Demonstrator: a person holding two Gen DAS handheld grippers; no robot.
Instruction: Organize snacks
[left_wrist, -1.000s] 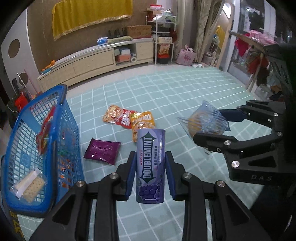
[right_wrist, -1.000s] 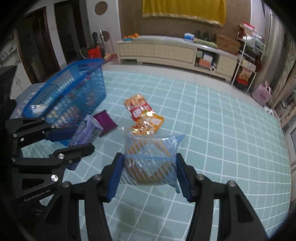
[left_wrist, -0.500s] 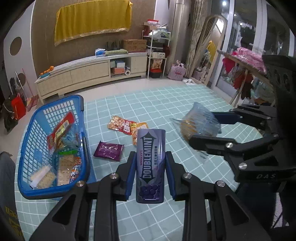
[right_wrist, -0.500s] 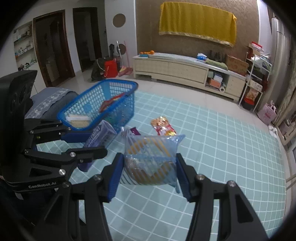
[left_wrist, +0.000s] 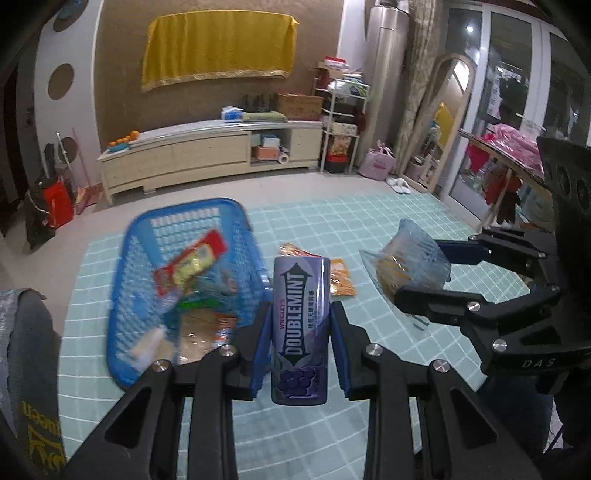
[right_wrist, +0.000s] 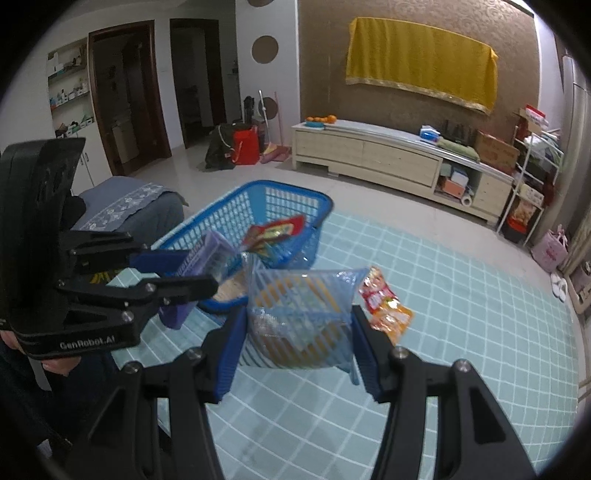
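Observation:
My left gripper (left_wrist: 300, 339) is shut on a purple Doublemint gum bottle (left_wrist: 300, 325), held upright above the mat just right of the blue basket (left_wrist: 147, 236). It also shows in the right wrist view (right_wrist: 207, 258). My right gripper (right_wrist: 299, 332) is shut on a clear blue-striped bag of biscuits (right_wrist: 299, 317), held in the air to the right of the basket (right_wrist: 288, 195); the bag also shows in the left wrist view (left_wrist: 406, 262). The basket holds several snack packs, among them a red one (left_wrist: 192, 258).
A red-orange snack pack (right_wrist: 376, 291) and an orange pack (right_wrist: 399, 317) lie on the teal checked mat (right_wrist: 461, 295). A long cream cabinet (left_wrist: 207, 155) stands at the far wall. A grey cushion (right_wrist: 129, 206) lies left of the basket.
Both grippers rose and swung left with their loads; the basket now sits closer to the middle of both views. The purple pack on the mat went out of sight.

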